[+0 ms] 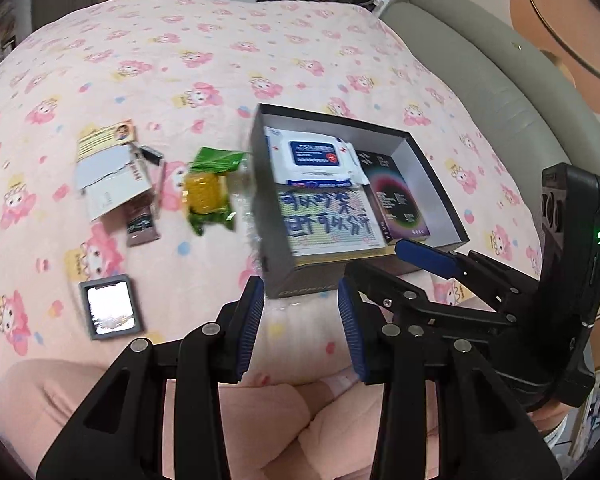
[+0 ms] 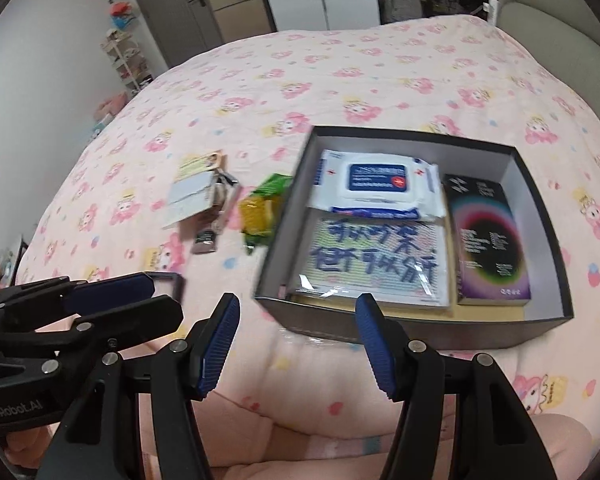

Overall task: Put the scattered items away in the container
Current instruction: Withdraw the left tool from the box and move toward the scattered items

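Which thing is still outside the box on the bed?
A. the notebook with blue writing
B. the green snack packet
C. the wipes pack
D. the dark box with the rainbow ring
B: the green snack packet lies on the pink blanket just left of the box, while the others are inside.

Both the left gripper (image 1: 300, 328) and the right gripper (image 2: 296, 344) are matte black plastic linkages joined by round silver rivets, each carrying 2 ribbed blue finger pads (image 1: 250, 328), with white "GenRobot.AI" lettering at the lower left of the right wrist frame and a green light on the housing at the right edge of the left wrist frame
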The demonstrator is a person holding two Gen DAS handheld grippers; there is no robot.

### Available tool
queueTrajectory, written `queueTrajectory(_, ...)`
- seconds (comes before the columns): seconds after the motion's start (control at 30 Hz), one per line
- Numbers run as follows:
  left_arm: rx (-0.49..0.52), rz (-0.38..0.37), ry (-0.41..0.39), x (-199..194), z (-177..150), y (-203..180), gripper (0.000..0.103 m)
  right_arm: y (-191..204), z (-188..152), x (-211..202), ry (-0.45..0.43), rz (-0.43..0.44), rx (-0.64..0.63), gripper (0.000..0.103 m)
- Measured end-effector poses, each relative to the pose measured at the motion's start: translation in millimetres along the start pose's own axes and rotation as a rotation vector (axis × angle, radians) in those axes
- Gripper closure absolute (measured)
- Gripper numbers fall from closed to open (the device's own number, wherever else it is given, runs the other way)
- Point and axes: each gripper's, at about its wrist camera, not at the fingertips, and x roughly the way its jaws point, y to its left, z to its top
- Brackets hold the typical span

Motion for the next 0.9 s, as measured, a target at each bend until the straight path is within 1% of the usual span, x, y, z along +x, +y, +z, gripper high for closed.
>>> queueTrajectory(0.23, -0.055, 0.010, -0.046, -27, -9, 40, 0.064, 50, 8, 8, -0.002, 0.016, -0.067, 0.046)
queueTrajectory(0.47, -0.167, 0.023, -0.090, -50, -19, 100, 0.064, 107, 19, 32, 0.026, 0.055, -0.126, 0.046)
queueTrajectory(0.6, -0.217, 0.036, -0.103, -53, -20, 134, 0.064, 137, 27, 53, 0.048, 0.095, -0.154, 0.046)
queueTrajectory(0.73, -0.269, 0.035, -0.091, -33, -10, 158, 0.064, 145, 33, 79, 0.080, 0.163, -0.106, 0.046)
queueTrajectory(0.9, -0.336, 0.035, -0.067, 0, 5, 187, 0.064, 143, 34, 118, 0.135, 0.103, -0.083, 0.046)
